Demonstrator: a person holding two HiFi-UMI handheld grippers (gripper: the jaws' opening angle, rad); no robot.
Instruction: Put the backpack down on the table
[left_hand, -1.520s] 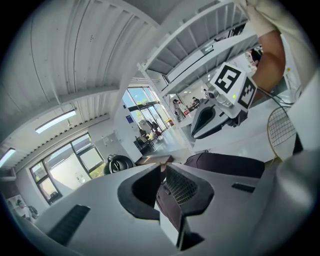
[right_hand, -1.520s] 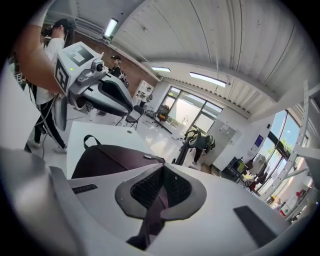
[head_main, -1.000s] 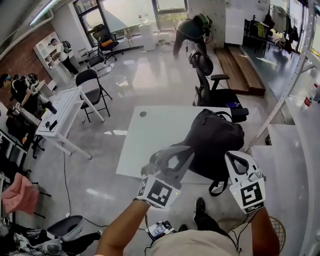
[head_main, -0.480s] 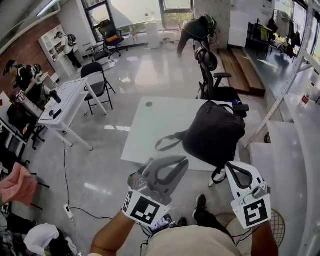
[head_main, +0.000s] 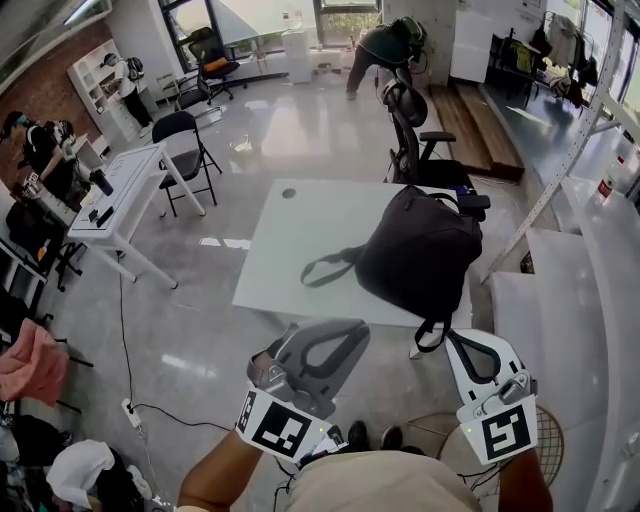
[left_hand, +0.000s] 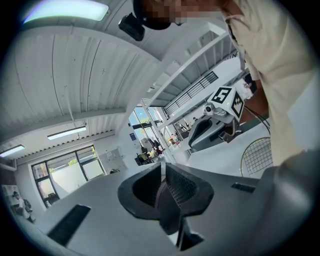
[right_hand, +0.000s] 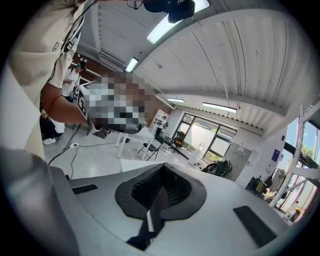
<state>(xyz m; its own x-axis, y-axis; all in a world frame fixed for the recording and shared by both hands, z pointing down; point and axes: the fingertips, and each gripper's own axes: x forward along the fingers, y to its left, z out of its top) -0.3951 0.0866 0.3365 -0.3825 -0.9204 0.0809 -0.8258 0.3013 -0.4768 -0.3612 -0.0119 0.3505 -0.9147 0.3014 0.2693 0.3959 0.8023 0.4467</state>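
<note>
The left gripper (head_main: 358, 330) and the right gripper (head_main: 452, 338) are held low before the body, side by side, fingers pressed together on each.

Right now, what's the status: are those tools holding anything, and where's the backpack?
Left tool shut, empty; right tool shut, empty. Backpack resting on the table, right side, neither tool touching it. Nothing seen between tools and table.

- backpack (head_main: 420, 255) sits on the right half of the table (head_main: 290, 240), strap (head_main: 330, 268) lying out to its left
- office chair (head_main: 420, 150) right behind the table
- folding chair (head_main: 185, 160) and desk (head_main: 125, 195) off to the left
- left gripper (head_main: 352, 332) and right gripper (head_main: 458, 342) in front of the table, clear of it
</note>
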